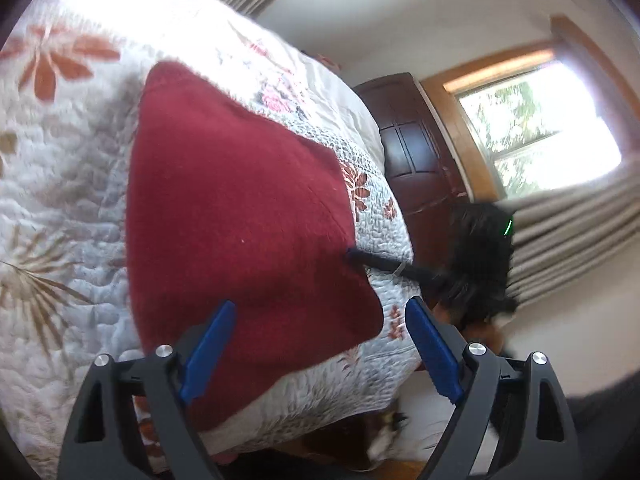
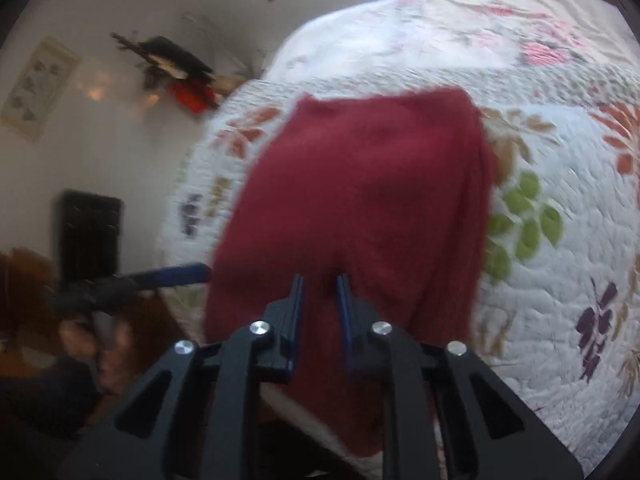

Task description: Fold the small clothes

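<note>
Red garment (image 1: pixel 240 216) lies flat on the floral quilt (image 1: pixel 60 200); from the left wrist, my left gripper (image 1: pixel 320 320) hangs spread wide over its near edge. From the right wrist, my right gripper (image 2: pixel 320 284) hovers above the cloth, jaws narrowly parted, holding nothing.

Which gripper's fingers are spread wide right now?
The left gripper: its blue fingers stand far apart over the red garment. The right gripper shows only a narrow gap, fabric between.

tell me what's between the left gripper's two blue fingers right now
In the left wrist view, the near end of the dark red garment on the quilt shows in the left gripper's wide gap; nothing is pinched.
</note>
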`<state>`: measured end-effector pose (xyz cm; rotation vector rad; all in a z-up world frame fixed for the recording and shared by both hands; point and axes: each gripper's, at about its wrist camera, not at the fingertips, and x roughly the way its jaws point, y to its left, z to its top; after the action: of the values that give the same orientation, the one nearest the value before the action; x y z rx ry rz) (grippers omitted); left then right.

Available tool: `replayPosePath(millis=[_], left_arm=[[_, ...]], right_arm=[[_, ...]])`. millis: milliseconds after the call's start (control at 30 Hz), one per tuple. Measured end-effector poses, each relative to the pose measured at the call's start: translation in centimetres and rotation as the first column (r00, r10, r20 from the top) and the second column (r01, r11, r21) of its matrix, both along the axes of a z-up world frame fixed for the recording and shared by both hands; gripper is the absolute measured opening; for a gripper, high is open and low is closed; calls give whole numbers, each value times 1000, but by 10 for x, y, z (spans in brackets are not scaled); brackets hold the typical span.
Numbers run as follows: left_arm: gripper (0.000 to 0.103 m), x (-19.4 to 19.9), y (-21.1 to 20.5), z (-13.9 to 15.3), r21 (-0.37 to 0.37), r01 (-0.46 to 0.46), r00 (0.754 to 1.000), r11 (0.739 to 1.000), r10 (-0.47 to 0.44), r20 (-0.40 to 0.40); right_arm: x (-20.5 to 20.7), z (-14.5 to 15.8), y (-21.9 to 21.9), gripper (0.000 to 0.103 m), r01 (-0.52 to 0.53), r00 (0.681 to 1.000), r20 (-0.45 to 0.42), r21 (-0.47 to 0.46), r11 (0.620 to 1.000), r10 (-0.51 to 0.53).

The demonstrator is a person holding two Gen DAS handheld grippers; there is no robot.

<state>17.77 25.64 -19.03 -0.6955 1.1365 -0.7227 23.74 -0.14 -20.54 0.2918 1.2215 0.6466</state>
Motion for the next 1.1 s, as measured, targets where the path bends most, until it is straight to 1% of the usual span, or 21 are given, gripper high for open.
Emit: replayPosePath(millis=[33, 67, 133, 200, 267, 333, 367, 433, 533, 567, 600, 633, 733, 767, 833, 867, 900, 967, 1000, 1067, 1100], left_arm=[[89, 6, -1, -8, -6, -7, 1000, 1000, 7, -29], [89, 10, -3, -18, -21, -4, 998, 1000, 2, -63], [90, 15, -9, -34, -60, -11, 993, 998, 3, -121], [90, 15, -8, -33, -65, -32, 991, 997, 23, -134], [94, 8, -2, -23, -78, -48, 991, 996, 38, -128], [99, -6, 13, -9, -107, -60, 994, 992, 50, -93], [99, -10, 17, -5, -88, -63, 996, 994, 56, -71], [99, -19, 22, -8, -41, -66, 996, 997, 63, -66], [99, -25, 22, -35, -20, -57, 986, 998, 54, -159], [99, -25, 20, -43, -16, -47, 984, 999, 44, -174], [99, -26, 16, -48, -14, -37, 984, 999, 34, -177], [99, -27, 12, -52, -5, -24, 984, 1000, 22, -176], [99, -26, 5, -50, -5, -7, 986, 1000, 6, -165], [99, -25, 4, -49, 2, 3, 986, 1000, -2, -169], [99, -22, 2, -41, 91, 15, 985, 996, 1, -174], [99, -24, 3, -32, 152, 22, 988, 988, 2, -155], [99, -29, 1, -18, 226, 36, 994, 973, -12, -108], [99, -44, -1, 17, 359, 35, 999, 933, -37, -1], [99, -52, -1, 30, 408, 15, 998, 913, -35, 42], [99, -71, 3, 62, 496, -61, 992, 866, -3, 127], [99, -84, 5, 78, 542, -127, 984, 831, 37, 173]], right_arm=[[1, -11, -8, 0, 25, 1000, -5, -19, 1000, -25], [2, -20, -18, 0, 46, 998, -31, 1, 999, -46], [-1, -23, -25, 0, 59, 997, -48, 6, 998, -58], [-10, -6, -24, 1, 50, 999, -10, -15, 999, -50], [-18, 15, -27, 11, 69, 997, 36, -26, 997, -68], [-30, 31, -26, 13, 56, 997, 60, -8, 998, -55], [-36, 33, -23, 13, 46, 998, 54, 2, 999, -46], [-50, 22, -13, 13, 12, 1000, 21, -12, 1000, -12], [-59, -15, -12, 4, 38, 999, -33, -125, 991, -43], [-61, -24, -15, 0, 56, 997, -36, -160, 985, -62], [-62, -30, -20, 0, 84, 995, -42, -161, 983, -92], [-63, -31, -24, 0, 111, 991, -54, -140, 984, -120], [-68, -18, -30, 0, 153, 987, -32, -159, 975, -160], [-71, -13, -31, 3, 164, 985, -24, -163, 973, -170], [-79, 6, -29, 21, 194, 980, -5, -194, 962, -198], [-85, 18, -26, 50, 214, 976, 15, -234, 949, -216], [-91, 32, -22, 80, 237, 971, 49, -285, 929, -233], [-109, 67, -8, 89, 302, 952, 163, -378, 875, -258], [-116, 76, -3, 92, 322, 945, 190, -397, 860, -267], [-129, 95, 7, 95, 364, 929, 231, -427, 828, -290], [-137, 106, 11, 95, 388, 919, 251, -434, 813, -305]])
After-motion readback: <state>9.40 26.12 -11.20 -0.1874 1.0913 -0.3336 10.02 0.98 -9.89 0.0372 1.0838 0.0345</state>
